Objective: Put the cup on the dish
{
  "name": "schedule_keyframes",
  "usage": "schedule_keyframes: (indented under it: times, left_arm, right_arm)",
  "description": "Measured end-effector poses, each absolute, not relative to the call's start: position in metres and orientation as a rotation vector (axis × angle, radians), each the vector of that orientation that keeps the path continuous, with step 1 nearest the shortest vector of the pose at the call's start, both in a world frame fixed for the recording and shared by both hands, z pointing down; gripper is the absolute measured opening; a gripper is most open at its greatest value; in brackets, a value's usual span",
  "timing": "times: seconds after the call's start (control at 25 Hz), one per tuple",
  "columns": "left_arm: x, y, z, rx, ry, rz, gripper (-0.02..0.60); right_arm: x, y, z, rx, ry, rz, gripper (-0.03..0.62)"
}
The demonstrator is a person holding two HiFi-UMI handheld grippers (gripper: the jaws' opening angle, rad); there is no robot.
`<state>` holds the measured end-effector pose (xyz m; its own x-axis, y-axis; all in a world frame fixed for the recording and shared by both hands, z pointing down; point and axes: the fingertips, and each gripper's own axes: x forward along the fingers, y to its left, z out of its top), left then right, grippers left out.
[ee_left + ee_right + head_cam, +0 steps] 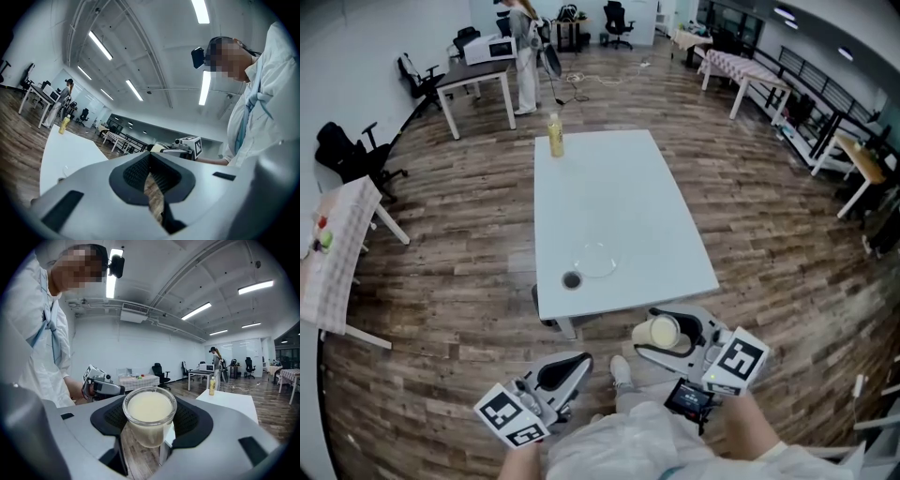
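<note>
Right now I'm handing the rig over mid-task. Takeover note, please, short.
Left gripper: jaws together, empty, held low near the body.
Right gripper: jaws closed on the cup, which holds a creamy liquid; it is short of the table's near edge.
Dish: clear glass, empty, near the front edge of the table.
Done: cup is in the grip.
Left: carry it over the table, set it on the dish, let go.

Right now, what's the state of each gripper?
Left gripper: closed, empty.
Right gripper: closed on the cup.
</note>
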<state>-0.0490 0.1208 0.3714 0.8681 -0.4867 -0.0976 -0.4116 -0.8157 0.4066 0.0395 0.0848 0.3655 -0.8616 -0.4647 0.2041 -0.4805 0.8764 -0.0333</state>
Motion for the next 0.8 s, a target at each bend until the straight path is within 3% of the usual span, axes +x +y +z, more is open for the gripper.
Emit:
schedule_keyframes:
  times: [0.8]
  left_arm:
    - [-0.011,-0.003,0.361,2.669,-0.826,-0.268,0.002]
  right_arm:
    - [0.05,-0.054,0.374,0.461,-2.862,0.075,0.278]
